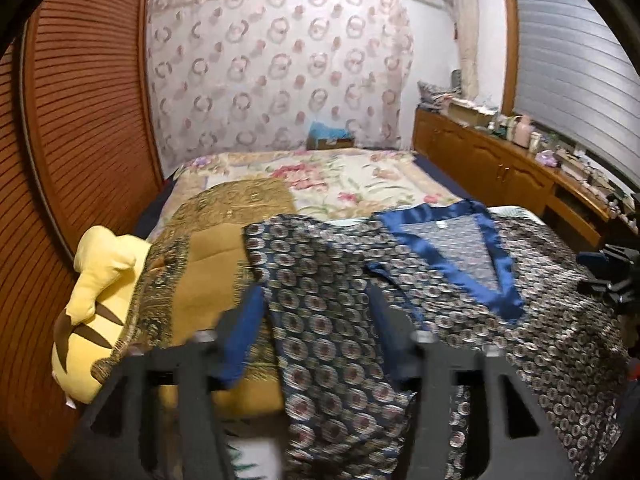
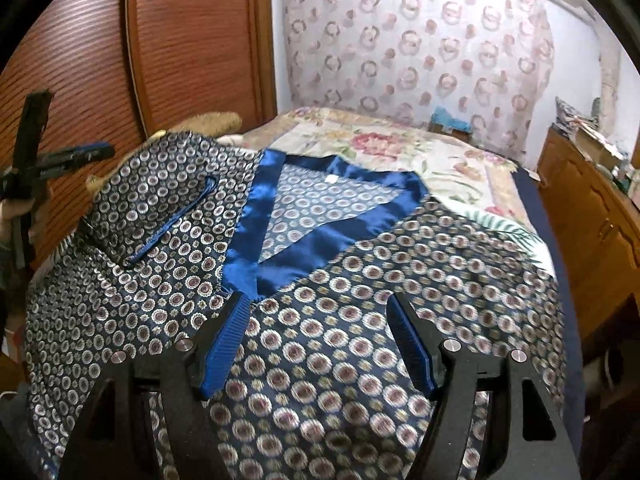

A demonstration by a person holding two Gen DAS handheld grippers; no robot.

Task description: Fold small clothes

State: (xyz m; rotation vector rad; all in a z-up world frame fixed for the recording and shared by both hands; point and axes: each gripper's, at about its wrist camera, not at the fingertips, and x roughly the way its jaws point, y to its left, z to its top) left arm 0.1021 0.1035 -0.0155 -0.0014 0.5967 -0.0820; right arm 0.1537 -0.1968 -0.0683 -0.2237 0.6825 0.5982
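Note:
A navy patterned garment with a shiny blue V-neck collar lies spread on the bed, front up; it also shows in the left wrist view. My left gripper is open, its fingers apart over the garment's left sleeve area near the bed edge. My right gripper is open, fingers apart just above the garment's chest below the collar. The left gripper shows at the left edge of the right wrist view. The right gripper shows at the right edge of the left wrist view.
The bed carries a floral cover and a gold-brown blanket on its left. A yellow plush toy lies at the bed's left edge. A wooden slatted wardrobe stands left. A wooden cabinet with clutter runs along the right.

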